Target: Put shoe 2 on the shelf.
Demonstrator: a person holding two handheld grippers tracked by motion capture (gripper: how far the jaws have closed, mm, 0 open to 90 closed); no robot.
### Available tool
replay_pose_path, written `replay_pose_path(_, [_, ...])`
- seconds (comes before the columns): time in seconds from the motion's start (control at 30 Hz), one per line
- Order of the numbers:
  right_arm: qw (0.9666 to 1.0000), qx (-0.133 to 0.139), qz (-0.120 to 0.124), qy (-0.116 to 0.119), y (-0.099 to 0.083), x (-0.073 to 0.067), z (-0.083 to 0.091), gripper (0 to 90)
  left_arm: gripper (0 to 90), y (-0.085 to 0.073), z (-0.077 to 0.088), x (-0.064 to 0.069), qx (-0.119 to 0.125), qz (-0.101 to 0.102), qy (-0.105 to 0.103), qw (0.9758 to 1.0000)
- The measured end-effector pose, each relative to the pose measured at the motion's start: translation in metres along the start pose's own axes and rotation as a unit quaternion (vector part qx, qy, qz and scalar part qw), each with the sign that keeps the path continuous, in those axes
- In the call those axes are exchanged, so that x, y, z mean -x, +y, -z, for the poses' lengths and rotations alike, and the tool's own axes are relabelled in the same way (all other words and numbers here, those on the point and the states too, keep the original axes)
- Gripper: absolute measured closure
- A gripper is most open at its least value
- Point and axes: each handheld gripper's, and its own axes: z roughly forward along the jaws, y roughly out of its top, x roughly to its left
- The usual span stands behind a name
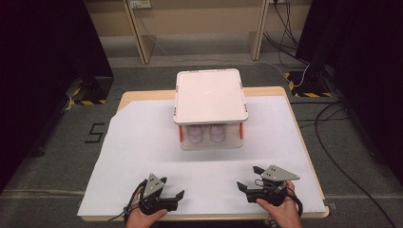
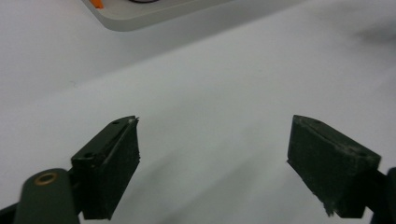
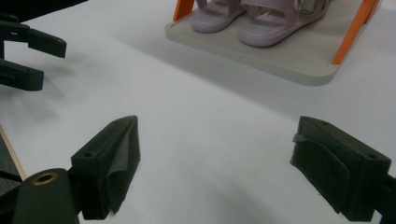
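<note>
High view: 2 sandals [image 1: 207,133], 1 rack [image 1: 210,97].

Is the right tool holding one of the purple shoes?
No, the right tool is open above bare white paper, and the purple shoes sit on the shelf farther off.

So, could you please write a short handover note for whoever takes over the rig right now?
Left gripper: open, nothing between its fingers, low over the white sheet at the near left.
Right gripper: open, nothing held, near right, pointing toward the left one.
Things: a small two-level rack with orange posts stands mid-table; a pair of pale purple sandals sits on its lower shelf, toes toward the person.
Done: the sandals are on the rack, both grippers well clear of it.
Left: nothing is in hand; judge from here whether the sandals need moving.
</note>
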Motion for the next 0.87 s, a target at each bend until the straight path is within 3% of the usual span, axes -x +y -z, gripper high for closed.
replay_pose_path(0.33, [0.9998, -0.017, -0.004, 0.009, -0.015, -0.007, 0.008, 15.5, 14.8, -0.001, 0.006, 0.002, 0.014, -0.014, -0.011, 0.9997])
replay_pose_path(0.53, [0.9994, -0.032, 0.014, -0.002, -0.02, -0.011, 0.01, 15.5, 14.9, -0.001, 0.005, 0.002, 0.009, -0.018, -0.012, 0.9997])
replay_pose_path(0.87, [0.9984, -0.055, 0.005, -0.004, -0.024, -0.01, 0.008, 15.6, 14.9, -0.001, 0.004, 0.001, 0.007, -0.018, -0.007, 0.9998])
